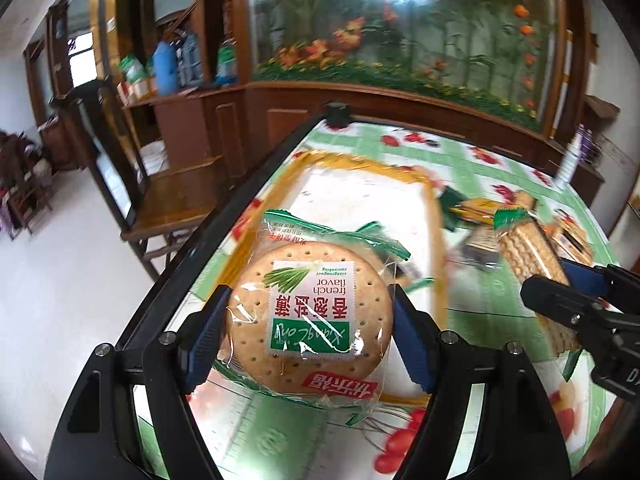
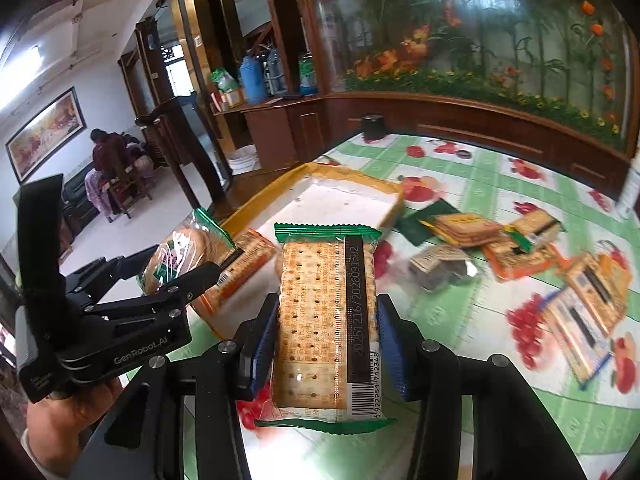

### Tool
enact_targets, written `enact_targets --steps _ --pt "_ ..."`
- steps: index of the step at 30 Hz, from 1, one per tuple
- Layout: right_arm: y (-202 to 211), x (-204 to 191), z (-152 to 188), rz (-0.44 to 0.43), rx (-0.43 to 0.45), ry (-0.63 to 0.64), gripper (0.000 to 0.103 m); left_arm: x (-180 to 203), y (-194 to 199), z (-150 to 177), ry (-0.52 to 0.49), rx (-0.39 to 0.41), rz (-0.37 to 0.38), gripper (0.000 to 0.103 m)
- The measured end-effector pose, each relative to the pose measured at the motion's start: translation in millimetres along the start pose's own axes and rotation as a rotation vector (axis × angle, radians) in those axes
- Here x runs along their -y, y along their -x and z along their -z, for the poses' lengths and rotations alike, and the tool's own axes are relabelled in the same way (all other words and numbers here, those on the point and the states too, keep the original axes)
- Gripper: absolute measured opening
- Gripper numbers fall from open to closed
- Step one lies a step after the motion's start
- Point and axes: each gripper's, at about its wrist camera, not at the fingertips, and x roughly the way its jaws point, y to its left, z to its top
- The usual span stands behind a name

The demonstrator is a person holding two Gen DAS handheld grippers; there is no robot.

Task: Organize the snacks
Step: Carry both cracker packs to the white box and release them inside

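Observation:
My left gripper (image 1: pixel 310 296) is shut on a round biscuit pack (image 1: pixel 310 320) with a green and red label, held above the near end of a yellow-rimmed white tray (image 1: pixel 352 160). My right gripper (image 2: pixel 328 300) is shut on a long rectangular cracker pack (image 2: pixel 326 320) with green ends, just right of the tray (image 2: pixel 360 176). In the right wrist view the left gripper (image 2: pixel 192 276) and its round pack (image 2: pixel 176 252) are at the left. An orange-edged pack (image 2: pixel 244 268) lies in the tray's near part. The cracker pack (image 1: pixel 528 248) also shows at the right of the left wrist view.
Several loose snack packs (image 2: pixel 520 256) lie on the flowered tablecloth (image 2: pixel 480 184) to the right of the tray. A black cylinder (image 1: pixel 338 114) stands at the table's far corner. The black table edge (image 1: pixel 240 200) runs along the left, with a wooden chair (image 1: pixel 176 200) beyond it.

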Motion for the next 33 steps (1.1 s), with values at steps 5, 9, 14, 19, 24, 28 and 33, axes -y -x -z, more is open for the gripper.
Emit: enact_targets --steps 5,9,14,19,24,28,33 --pt "-41 -4 -21 -0.067 -0.022 -0.037 0.048 -6 -25 -3 0.025 -0.051 0.017 0.076" --pt "-80 5 -40 -0.097 -0.043 -0.098 0.048 -1 -38 -6 0.017 -0.079 0.038 0.076" --pt "-123 13 -56 -0.104 -0.074 -0.136 0.048 4 -51 -9 -0.002 -0.101 0.052 0.076" --pt "-151 16 -63 -0.117 -0.098 -0.144 0.048 6 -61 -8 -0.005 -0.127 0.047 0.076" --pt "-169 13 -63 -0.131 -0.120 -0.136 0.050 2 -72 -5 0.033 -0.177 0.055 0.083" --pt "-173 12 -59 -0.141 -0.118 -0.138 0.054 2 -72 -2 0.042 -0.202 0.055 0.085" --pt "-151 22 -55 -0.140 -0.085 -0.164 0.058 7 -46 -4 0.033 -0.122 0.032 0.086"
